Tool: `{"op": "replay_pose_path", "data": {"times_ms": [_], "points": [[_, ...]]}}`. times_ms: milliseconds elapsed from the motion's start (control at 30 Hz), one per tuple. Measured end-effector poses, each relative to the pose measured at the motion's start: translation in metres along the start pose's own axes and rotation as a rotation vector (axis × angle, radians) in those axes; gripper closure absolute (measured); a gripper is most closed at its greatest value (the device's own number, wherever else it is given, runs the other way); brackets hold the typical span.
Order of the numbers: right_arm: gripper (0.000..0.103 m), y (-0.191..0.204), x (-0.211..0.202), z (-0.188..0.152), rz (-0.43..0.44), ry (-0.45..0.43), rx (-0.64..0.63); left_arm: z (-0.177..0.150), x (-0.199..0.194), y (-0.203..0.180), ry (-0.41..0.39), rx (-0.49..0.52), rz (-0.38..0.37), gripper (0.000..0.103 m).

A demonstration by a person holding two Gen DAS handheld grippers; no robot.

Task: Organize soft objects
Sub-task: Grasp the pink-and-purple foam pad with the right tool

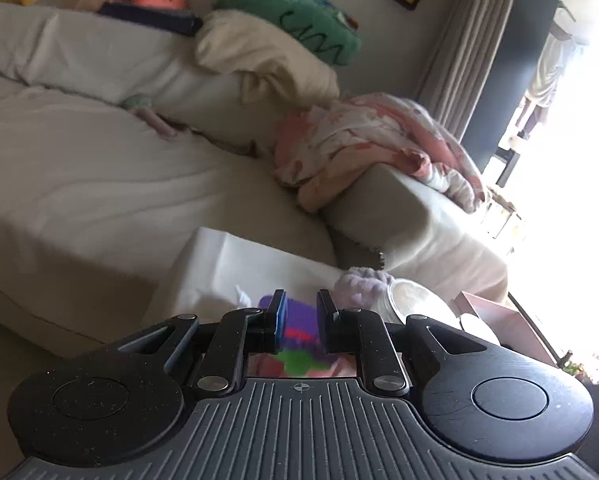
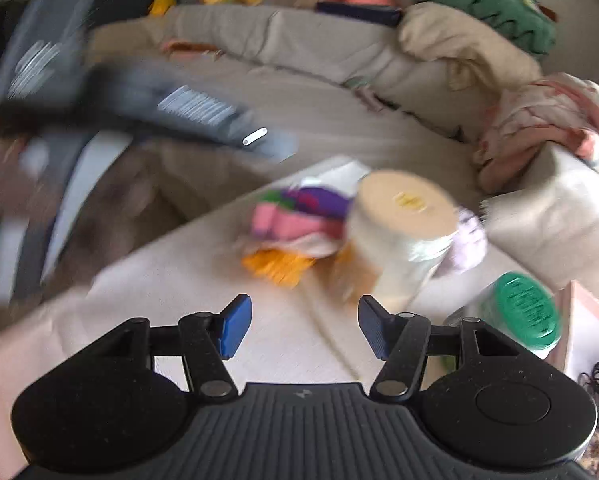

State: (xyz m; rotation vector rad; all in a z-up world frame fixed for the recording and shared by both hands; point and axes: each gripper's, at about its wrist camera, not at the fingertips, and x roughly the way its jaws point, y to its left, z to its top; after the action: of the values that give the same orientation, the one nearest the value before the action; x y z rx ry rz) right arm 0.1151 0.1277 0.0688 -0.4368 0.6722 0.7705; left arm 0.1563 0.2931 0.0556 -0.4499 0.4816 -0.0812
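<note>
The left gripper (image 1: pixel 299 312) has its jaws drawn in as far as they go, and between the blue pads shows a purple, red and green soft item (image 1: pixel 295 334) — whether the pads actually pinch it I cannot tell. The right gripper (image 2: pixel 304 326) stands about half open with nothing between its fingers, hanging over the white table (image 2: pixel 203 312). Ahead of it on that table lies the blurred pile of soft pieces (image 2: pixel 299 224) — pink, purple, orange — just beside a tan-lidded jar (image 2: pixel 399 240), with a green-lidded jar (image 2: pixel 527 312) nearer the right edge.
</note>
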Motion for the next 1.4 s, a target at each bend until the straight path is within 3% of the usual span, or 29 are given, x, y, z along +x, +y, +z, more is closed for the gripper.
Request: {"op": "replay_pose_path", "data": {"times_ms": [200, 333, 433, 567, 767, 933, 1167, 1200, 1233, 1400], "points": [[0.043, 0.003, -0.009, -0.020, 0.031, 0.021, 0.007, 0.020, 0.054, 0.012, 0.074, -0.100, 0.028, 0.086], [0.043, 0.000, -0.012, -0.036, 0.018, 0.043, 0.015, 0.037, 0.093, 0.006, 0.159, -0.001, 0.070, 0.085], [0.043, -0.010, -0.015, -0.042, 0.019, 0.035, 0.031, 0.029, 0.105, 0.010, 0.261, 0.044, 0.063, 0.085], [0.043, -0.019, -0.025, -0.059, 0.029, 0.019, 0.051, 0.008, 0.075, 0.021, 0.233, 0.026, -0.016, 0.079], [0.043, -0.023, -0.038, -0.063, 0.093, -0.054, 0.075, -0.032, 0.012, 0.027, 0.208, -0.066, -0.067, 0.079], [0.026, -0.013, -0.045, -0.047, 0.102, -0.144, 0.092, -0.058, -0.022, 0.010, 0.213, -0.041, -0.098, 0.078], [0.023, 0.001, -0.005, -0.025, 0.135, -0.067, 0.071, -0.052, -0.035, -0.014, 0.166, 0.067, 0.053, 0.077], [0.027, -0.002, -0.002, -0.024, 0.136, -0.065, 0.090, -0.050, -0.035, -0.016, 0.165, 0.067, 0.061, 0.077], [0.038, -0.004, -0.001, -0.024, 0.145, -0.067, 0.108, -0.048, -0.036, -0.018, 0.162, 0.062, 0.067, 0.077], [0.039, -0.020, -0.026, -0.021, 0.149, -0.148, 0.157, -0.036, -0.048, -0.026, 0.102, 0.068, 0.082, 0.078]]}}
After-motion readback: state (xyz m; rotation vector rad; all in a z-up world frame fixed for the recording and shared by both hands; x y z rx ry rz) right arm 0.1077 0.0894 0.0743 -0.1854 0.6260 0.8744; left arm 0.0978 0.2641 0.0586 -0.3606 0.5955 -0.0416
